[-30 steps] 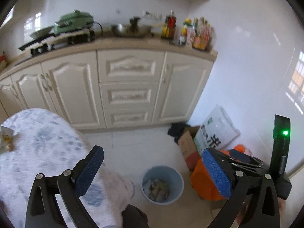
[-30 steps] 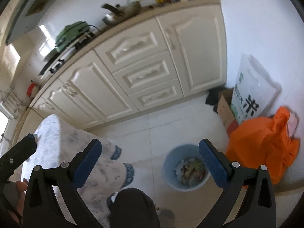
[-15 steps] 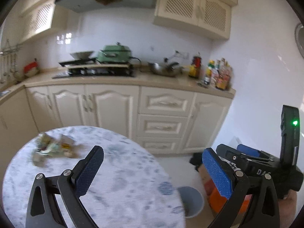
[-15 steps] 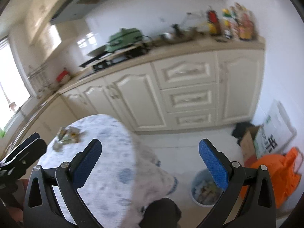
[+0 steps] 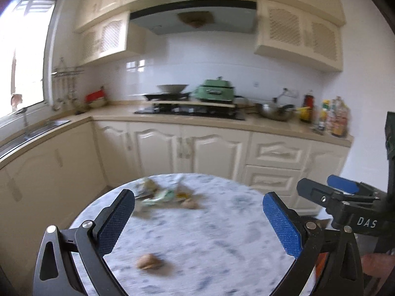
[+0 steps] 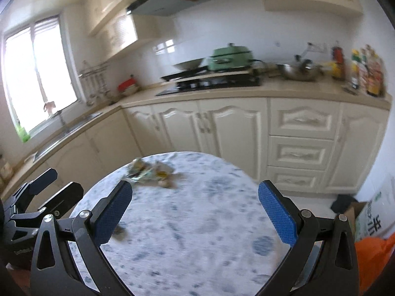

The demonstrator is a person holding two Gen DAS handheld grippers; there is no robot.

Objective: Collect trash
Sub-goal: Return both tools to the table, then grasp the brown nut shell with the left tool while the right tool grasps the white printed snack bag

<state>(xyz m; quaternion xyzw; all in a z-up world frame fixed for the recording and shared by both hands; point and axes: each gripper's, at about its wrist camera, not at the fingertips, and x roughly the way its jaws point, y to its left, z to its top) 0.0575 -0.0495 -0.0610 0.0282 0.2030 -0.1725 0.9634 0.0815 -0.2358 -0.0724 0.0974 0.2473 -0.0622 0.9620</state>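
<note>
Nearest the viewer, the left gripper [image 5: 198, 222] is spread wide with nothing between its blue pads, hanging above the near part of a round table [image 5: 222, 246] covered in a white cloth with blue blotches; the right gripper [image 6: 195, 213] is likewise spread wide and empty, above the same table, and its dark body shows at the table's right side in the left wrist view.

On the table, close to the left gripper's left finger, lies a single brown scrap [image 5: 148, 261], blurred, rounded like a shell; it touches neither finger.

Toward the table's far edge sits the main trash pile [image 5: 165, 194]: crumpled wrappers, one greenish, with brownish bits beside them; the same pile appears in the right wrist view [image 6: 150, 172], at the table's far left; details are too blurred to name.

To the right of the table, on the floor, an orange bag [image 6: 370, 259] lies beside a white sack with dark lettering [image 6: 372, 219].

Beyond the table runs a line of cream cabinets [image 5: 197, 153]; on the counter above them stand a stove with a green pot [image 5: 217, 92], a metal wok [image 5: 276, 111], and bottles [image 5: 333, 118] at the right end.
</note>
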